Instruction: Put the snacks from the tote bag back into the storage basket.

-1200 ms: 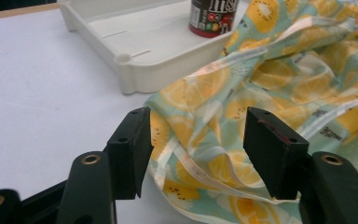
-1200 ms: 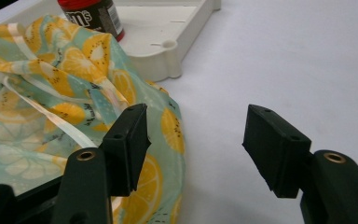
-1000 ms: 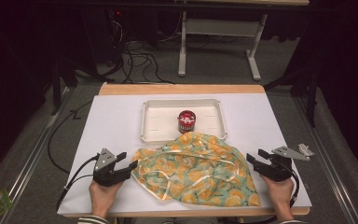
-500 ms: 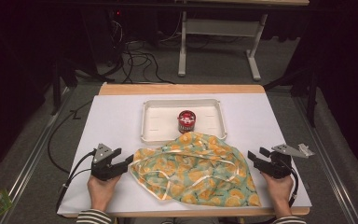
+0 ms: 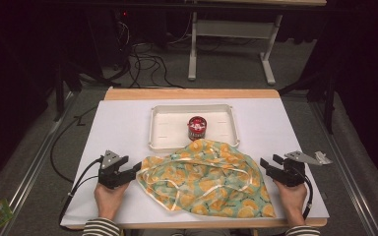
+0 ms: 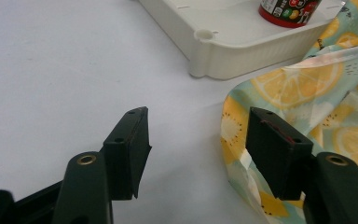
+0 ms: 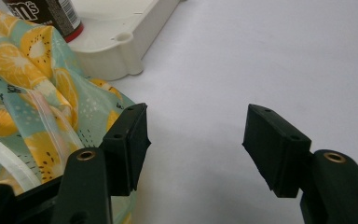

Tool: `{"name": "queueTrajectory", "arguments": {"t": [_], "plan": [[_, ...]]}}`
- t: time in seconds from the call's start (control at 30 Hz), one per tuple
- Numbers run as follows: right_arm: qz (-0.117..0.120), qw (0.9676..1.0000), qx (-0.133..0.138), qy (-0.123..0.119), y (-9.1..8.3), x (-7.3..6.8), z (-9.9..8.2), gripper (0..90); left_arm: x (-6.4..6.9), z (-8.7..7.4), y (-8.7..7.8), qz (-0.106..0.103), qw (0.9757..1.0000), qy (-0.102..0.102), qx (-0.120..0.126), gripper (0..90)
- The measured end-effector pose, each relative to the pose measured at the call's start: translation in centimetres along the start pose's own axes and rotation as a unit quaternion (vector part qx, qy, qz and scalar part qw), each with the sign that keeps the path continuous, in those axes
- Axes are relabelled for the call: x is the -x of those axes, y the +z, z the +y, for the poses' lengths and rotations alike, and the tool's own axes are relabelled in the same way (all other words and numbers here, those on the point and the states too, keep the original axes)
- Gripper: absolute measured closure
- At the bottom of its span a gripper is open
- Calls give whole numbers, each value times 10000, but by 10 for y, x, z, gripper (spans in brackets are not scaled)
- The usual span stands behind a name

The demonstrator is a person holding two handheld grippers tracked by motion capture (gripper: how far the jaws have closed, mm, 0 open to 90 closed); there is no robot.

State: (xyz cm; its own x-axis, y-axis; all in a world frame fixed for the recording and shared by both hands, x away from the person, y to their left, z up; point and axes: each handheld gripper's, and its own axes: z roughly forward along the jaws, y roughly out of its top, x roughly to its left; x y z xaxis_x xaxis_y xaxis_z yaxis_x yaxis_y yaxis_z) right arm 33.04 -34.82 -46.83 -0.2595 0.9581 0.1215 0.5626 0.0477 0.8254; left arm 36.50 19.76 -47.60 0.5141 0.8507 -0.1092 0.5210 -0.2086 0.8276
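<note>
Left gripper [image 5: 130, 172]: held in the person's left hand [image 5: 109, 199] at the near left of the table, pointing right toward the cloth. Its jaws stand apart with nothing clamped between them; in the left gripper view the cloth's edge lies just at the right-hand jaw, and whether it touches cannot be told.
Cloth [image 5: 206, 177]: a crumpled pale green fabric printed with orange and lemon slices, lying on the white table top [image 5: 123, 128] between the two grippers, near the front edge. Its far edge rests against the near wall of the tray.
Tray [image 5: 170, 129]: a shallow white rectangular tray at mid-table, just beyond the cloth.
Jar [image 5: 197, 128]: a small red container with a dark label, upright inside the tray, near its middle.
Right gripper [image 5: 270, 163]: held in the person's right hand [image 5: 291, 201] at the near right, pointing left toward the cloth. Its jaws stand apart over bare table, gripping nothing; the cloth's edge lies beside its left-hand jaw.
</note>
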Motion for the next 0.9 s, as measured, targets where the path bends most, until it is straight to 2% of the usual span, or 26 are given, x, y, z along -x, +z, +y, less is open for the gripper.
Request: {"name": "queueTrajectory", "arguments": {"t": [0.23, 0.47, 0.9], "plan": [[25, 10000, 8, 50, 3, 0, -6, 405, -2, -4, 5, 47, 9999, -92, -32, 393], [-36, 10000, 16, -14, 4, -2, -8, 400, -1, -5, 6, 110, 9999, -48, -63, 386], [-79, 9999, 51, -77, 4, -3, -9, 387, -1, -6, 6, 60, 10000, -23, -32, 380]]}}
